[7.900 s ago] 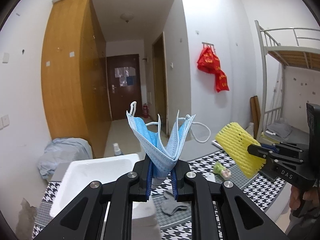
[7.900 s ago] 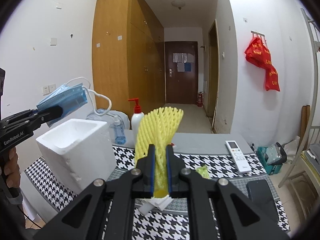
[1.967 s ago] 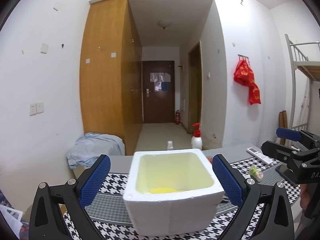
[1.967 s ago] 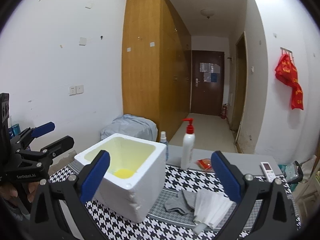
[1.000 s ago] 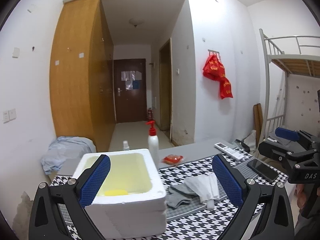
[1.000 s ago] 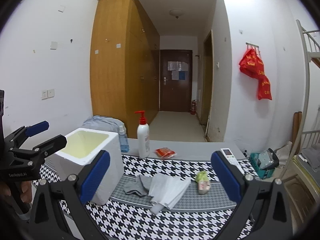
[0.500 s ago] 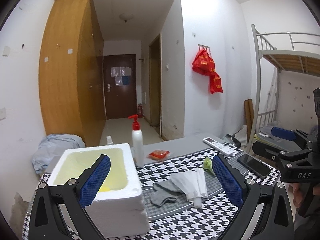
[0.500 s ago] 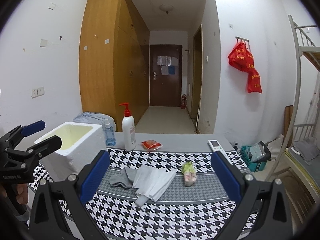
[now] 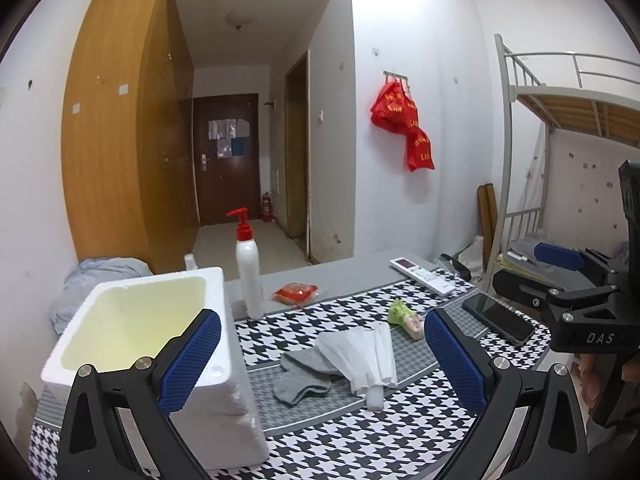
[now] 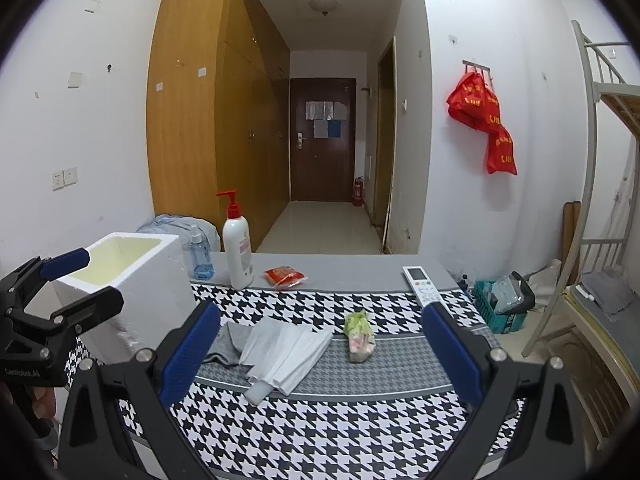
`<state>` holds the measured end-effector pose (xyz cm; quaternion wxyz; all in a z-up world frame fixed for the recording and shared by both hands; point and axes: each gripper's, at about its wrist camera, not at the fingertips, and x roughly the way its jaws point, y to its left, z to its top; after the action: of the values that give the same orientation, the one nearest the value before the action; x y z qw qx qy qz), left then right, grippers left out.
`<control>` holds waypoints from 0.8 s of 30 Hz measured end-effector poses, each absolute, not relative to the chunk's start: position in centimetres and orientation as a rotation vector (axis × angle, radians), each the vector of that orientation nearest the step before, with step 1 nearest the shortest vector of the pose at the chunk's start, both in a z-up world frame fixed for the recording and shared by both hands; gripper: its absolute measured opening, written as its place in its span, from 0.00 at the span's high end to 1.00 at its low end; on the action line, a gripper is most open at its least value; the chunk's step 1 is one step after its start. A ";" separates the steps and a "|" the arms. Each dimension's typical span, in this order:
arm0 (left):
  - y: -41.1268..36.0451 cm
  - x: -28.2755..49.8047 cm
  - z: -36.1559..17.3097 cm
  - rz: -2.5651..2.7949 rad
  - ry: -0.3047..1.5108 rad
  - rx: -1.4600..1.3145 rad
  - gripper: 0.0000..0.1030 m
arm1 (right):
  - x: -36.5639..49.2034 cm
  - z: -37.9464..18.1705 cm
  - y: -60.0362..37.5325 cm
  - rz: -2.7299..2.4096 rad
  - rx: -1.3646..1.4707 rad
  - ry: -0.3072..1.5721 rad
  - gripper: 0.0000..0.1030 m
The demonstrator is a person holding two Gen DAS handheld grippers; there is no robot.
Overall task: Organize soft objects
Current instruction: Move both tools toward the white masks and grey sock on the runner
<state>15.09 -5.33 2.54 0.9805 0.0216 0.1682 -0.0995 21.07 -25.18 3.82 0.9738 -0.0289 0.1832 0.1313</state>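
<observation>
A white foam box (image 9: 224,384) stands at the left of the houndstooth table; it also shows in the right wrist view (image 10: 148,280). On the table's middle lie a grey sock (image 9: 300,384), a white folded cloth (image 9: 364,356) and a small green-and-pink soft packet (image 9: 404,316). The right wrist view shows the sock (image 10: 230,342), the cloth (image 10: 286,354) and the packet (image 10: 360,336) too. My left gripper (image 9: 320,360) is open and empty, above the table's near edge. My right gripper (image 10: 320,348) is open and empty, facing the cloth.
A white pump bottle (image 10: 237,246), a small blue spray bottle (image 10: 200,256), a red packet (image 10: 285,276) and a remote control (image 10: 422,286) stand along the far grey strip. A black phone (image 9: 500,316) lies at the table's right. A bunk bed (image 9: 560,128) stands to the right.
Both grippers have swung right, away from the foam box toward the sock and cloth. The mask and yellow foam net held earlier are out of the jaws; both stay open.
</observation>
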 end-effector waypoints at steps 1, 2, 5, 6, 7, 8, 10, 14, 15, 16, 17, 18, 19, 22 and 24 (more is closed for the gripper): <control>-5.5 15.2 2.4 -0.204 0.342 0.046 0.01 | 21.2 3.7 -25.3 0.264 -0.057 0.373 0.01; -5.7 15.4 2.2 -0.204 0.347 0.048 0.01 | 21.4 3.6 -25.5 0.264 -0.056 0.378 0.01; -6.0 15.9 1.8 -0.205 0.361 0.048 0.01 | 21.9 3.2 -25.8 0.264 -0.053 0.392 0.01; -6.2 16.0 1.7 -0.200 0.363 0.049 0.01 | 22.1 3.1 -25.9 0.265 -0.053 0.396 0.01; -6.3 16.1 1.5 -0.196 0.365 0.051 0.01 | 22.2 3.0 -26.0 0.266 -0.053 0.401 0.01; -6.4 16.3 1.4 -0.195 0.371 0.052 0.01 | 22.5 2.8 -26.0 0.266 -0.053 0.408 0.01; -6.6 16.7 1.1 -0.197 0.387 0.050 0.01 | 22.9 2.6 -26.2 0.266 -0.051 0.420 0.01; -7.1 17.5 0.5 -0.192 0.411 0.041 0.01 | 23.7 2.0 -26.4 0.269 -0.052 0.445 0.01; -7.1 17.6 0.4 -0.187 0.414 0.039 0.01 | 23.9 1.8 -26.4 0.270 -0.053 0.453 0.01; -7.2 17.8 0.2 -0.181 0.420 0.037 0.01 | 24.1 1.7 -26.3 0.270 -0.058 0.461 0.01; -7.3 18.1 -0.1 -0.176 0.429 0.035 0.01 | 24.2 1.5 -26.4 0.270 -0.063 0.469 0.01; -7.3 18.2 -0.2 -0.172 0.432 0.038 0.01 | 24.4 1.3 -26.4 0.271 -0.064 0.473 0.01; -7.4 18.5 -0.3 -0.167 0.432 0.044 0.01 | 24.6 1.2 -26.5 0.276 -0.063 0.479 0.01; -7.7 19.2 -0.6 -0.146 0.430 0.064 0.01 | 25.2 0.9 -26.8 0.280 -0.066 0.494 0.01; -7.7 19.8 -0.8 -0.139 0.433 0.053 0.01 | 25.6 0.5 -26.8 0.284 -0.072 0.509 0.01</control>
<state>19.77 -7.73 -0.80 0.9739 0.0264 0.2146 -0.0691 25.64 -26.84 0.53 0.9572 -0.0356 0.2509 0.1401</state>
